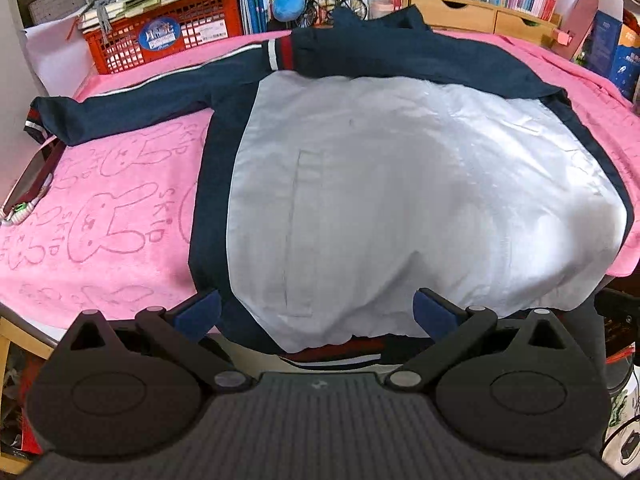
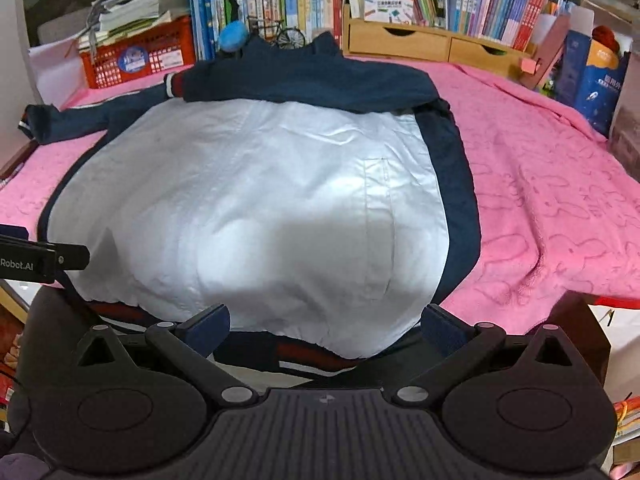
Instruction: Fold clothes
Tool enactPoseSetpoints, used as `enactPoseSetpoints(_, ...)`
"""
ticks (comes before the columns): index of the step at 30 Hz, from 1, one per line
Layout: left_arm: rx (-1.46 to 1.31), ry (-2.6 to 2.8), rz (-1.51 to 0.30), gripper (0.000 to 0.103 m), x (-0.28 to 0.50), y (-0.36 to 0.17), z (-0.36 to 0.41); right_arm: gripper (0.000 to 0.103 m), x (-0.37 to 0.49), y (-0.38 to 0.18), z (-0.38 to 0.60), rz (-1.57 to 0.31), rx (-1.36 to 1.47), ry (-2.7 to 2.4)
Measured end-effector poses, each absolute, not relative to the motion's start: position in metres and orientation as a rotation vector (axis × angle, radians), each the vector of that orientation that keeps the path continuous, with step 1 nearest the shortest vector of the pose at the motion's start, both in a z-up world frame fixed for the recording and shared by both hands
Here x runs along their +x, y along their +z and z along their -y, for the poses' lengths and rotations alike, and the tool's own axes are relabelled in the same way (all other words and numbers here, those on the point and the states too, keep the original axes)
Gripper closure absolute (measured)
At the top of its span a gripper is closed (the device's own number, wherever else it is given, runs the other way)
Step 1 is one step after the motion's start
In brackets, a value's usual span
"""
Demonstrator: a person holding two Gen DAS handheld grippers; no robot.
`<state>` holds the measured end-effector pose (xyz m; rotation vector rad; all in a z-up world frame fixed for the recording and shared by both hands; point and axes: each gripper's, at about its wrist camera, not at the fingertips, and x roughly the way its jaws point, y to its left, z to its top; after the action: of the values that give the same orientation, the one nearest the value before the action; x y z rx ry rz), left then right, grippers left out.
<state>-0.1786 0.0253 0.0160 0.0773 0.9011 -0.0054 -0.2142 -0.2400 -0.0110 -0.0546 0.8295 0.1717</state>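
Observation:
A navy jacket with a white lining (image 1: pixel 400 200) lies spread on a pink towel, lining up, hem toward me. One sleeve (image 1: pixel 120 100) stretches out to the left; the other sleeve (image 1: pixel 400 56) is folded across the top by the collar. It also shows in the right wrist view (image 2: pixel 248 208). My left gripper (image 1: pixel 316 312) is open and empty just above the hem. My right gripper (image 2: pixel 326 326) is open and empty over the hem near the right edge. Part of the left gripper (image 2: pixel 44 260) shows at the left of the right wrist view.
The pink towel (image 1: pixel 100 220) covers the table. Behind it stand a red crate (image 1: pixel 160 36) with papers, rows of books, a small model bicycle (image 1: pixel 336 4), wooden drawers (image 2: pixel 420 42) and blue boxes (image 2: pixel 592 76) at the right. The table's front edge (image 1: pixel 24 316) shows at the left.

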Motion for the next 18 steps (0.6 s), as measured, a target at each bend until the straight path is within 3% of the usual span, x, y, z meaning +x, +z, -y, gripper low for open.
enactPoseSetpoints(18, 0.082, -0.004, -0.888, 0.0, -0.1819, 0.0181, -0.0254, 0.0, -0.2199, -0.005, 0.2389, -0.799, -0.102, 0.193)
